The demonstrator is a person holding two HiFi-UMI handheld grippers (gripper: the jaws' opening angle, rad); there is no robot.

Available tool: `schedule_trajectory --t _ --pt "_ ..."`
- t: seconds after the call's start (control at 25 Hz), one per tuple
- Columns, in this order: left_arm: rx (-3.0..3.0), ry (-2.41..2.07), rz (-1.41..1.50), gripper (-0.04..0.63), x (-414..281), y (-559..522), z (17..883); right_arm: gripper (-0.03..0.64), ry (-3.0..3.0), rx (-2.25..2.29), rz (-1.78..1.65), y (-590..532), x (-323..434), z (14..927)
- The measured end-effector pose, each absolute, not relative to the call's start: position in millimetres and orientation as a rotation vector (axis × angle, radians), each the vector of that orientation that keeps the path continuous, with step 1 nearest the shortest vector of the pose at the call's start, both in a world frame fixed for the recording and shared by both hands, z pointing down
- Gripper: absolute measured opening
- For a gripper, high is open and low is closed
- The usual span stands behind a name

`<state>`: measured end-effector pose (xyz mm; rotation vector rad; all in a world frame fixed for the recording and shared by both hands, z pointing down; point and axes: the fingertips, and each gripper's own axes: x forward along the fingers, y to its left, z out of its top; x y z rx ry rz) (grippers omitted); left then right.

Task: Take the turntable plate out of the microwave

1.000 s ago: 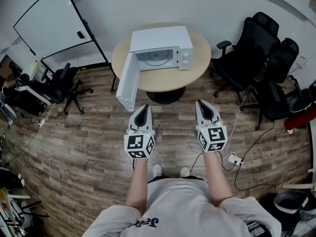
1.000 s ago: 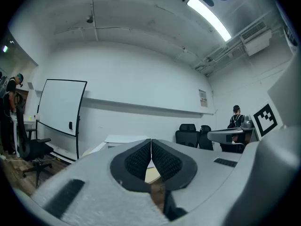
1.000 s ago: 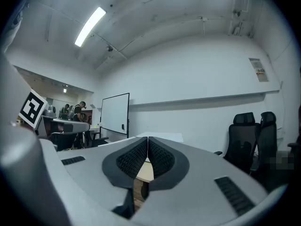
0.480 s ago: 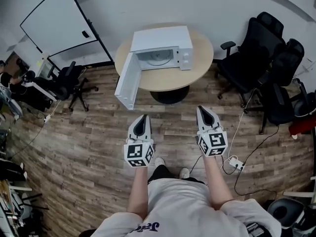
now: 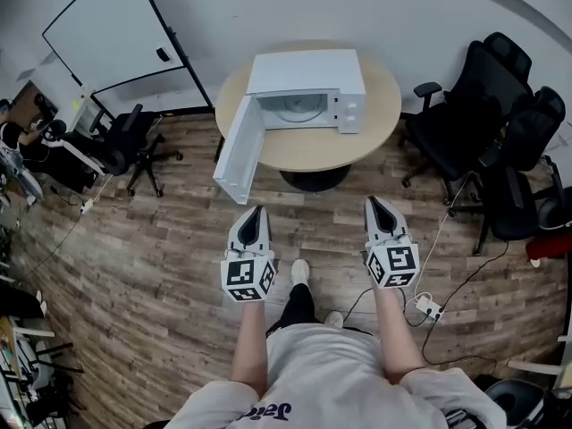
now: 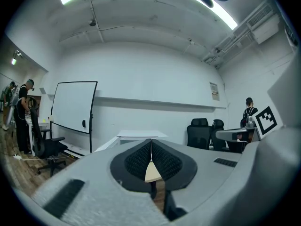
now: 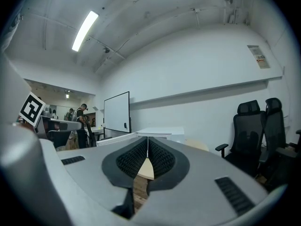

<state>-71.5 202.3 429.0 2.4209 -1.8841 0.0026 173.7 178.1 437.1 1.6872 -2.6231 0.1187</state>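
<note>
Closer now, we're walking up to the microwave (image 5: 304, 71), door (image 5: 239, 150) hanging open, turntable plate (image 5: 300, 108) sitting half hidden inside; left gripper (image 5: 253, 214) and right gripper (image 5: 376, 203) fingers pressing together, empty.

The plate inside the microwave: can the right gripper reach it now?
Probably not yet. The right gripper is shut, over the floor, short of the table. But the microwave door stands open and nothing blocks the turntable plate, so stepping closer should do.
</note>
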Motion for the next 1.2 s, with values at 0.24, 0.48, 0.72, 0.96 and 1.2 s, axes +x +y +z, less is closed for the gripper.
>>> schedule_trajectory --t 0.24,0.48,0.72,0.96,1.2 --pt "2.435 -1.857 -0.009 0.017 -85.7 144.5 430.6 0.02 -2.602 1.708 0.091 123.7 159.8 430.6" --pt "2.48 -1.79 -0.023 0.017 -92.4 74.7 428.1 0.021 -2.593 1.703 0.087 55.6 131.5 425.6" --pt "2.53 -1.71 -0.034 0.017 -101.3 10.8 425.0 0.021 -2.586 1.692 0.071 -3.0 95.8 422.2" --pt "2.575 -1.584 -0.001 0.017 -87.8 -39.9 433.5 0.02 -2.559 1.721 0.078 -50.5 75.2 426.3" --pt "2.57 -1.493 0.049 0.017 -66.4 -76.4 447.9 0.021 -2.546 1.721 0.132 -75.1 59.7 439.8"
